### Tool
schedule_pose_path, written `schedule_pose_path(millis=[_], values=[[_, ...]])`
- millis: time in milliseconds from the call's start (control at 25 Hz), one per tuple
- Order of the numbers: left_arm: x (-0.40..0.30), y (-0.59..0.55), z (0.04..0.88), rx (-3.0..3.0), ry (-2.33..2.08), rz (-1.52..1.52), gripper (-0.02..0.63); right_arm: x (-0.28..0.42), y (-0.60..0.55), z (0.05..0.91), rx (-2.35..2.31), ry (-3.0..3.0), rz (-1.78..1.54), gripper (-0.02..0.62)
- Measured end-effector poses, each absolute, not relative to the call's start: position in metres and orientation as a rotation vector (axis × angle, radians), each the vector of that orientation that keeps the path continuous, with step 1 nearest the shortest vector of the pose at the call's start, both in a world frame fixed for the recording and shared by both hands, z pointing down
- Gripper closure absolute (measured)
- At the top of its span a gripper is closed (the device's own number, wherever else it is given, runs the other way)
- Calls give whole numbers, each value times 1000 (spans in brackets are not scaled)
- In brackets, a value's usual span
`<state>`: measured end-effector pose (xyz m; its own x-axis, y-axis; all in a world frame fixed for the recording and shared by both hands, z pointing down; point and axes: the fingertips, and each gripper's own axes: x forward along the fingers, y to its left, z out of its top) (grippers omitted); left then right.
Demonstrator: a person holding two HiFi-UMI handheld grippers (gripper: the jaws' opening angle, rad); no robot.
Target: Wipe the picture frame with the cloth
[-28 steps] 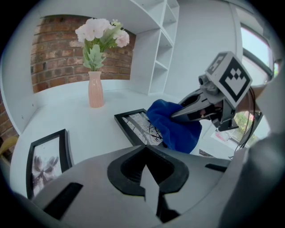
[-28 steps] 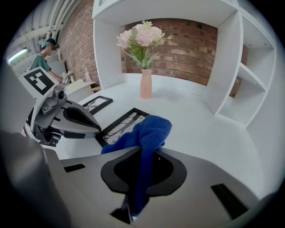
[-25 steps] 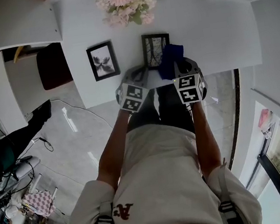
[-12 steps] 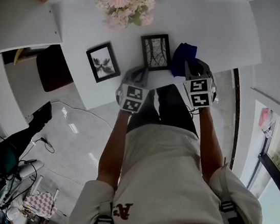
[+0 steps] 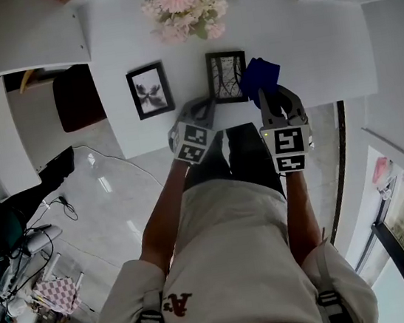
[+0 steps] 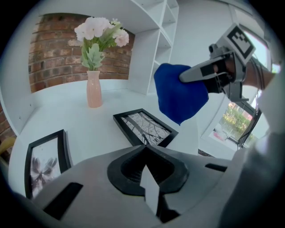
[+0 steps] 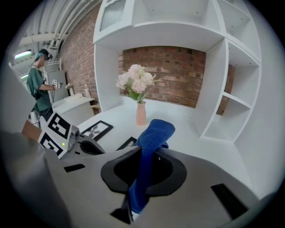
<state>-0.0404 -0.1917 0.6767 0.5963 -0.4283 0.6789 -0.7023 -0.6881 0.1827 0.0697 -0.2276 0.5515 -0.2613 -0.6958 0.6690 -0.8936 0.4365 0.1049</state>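
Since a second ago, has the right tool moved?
Yes. The right tool, shut on the blue cloth, shifted right off the picture frame; the cloth now shows beside the frame's right edge.

White table point(image 5: 306, 53) up top: a pink vase point(image 6: 94, 89) of flowers stands at the back, the picture frame point(image 5: 227, 76) lies flat mid-table, and a second frame point(image 5: 150, 88) lies apart to its left.
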Motion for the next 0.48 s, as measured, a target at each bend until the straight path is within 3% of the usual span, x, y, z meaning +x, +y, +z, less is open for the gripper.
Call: schedule_pose_path(millis=[480], values=[[-40,-192,676,2388,-905,849,606,-5,-249,558,1158,-2179,316,568]])
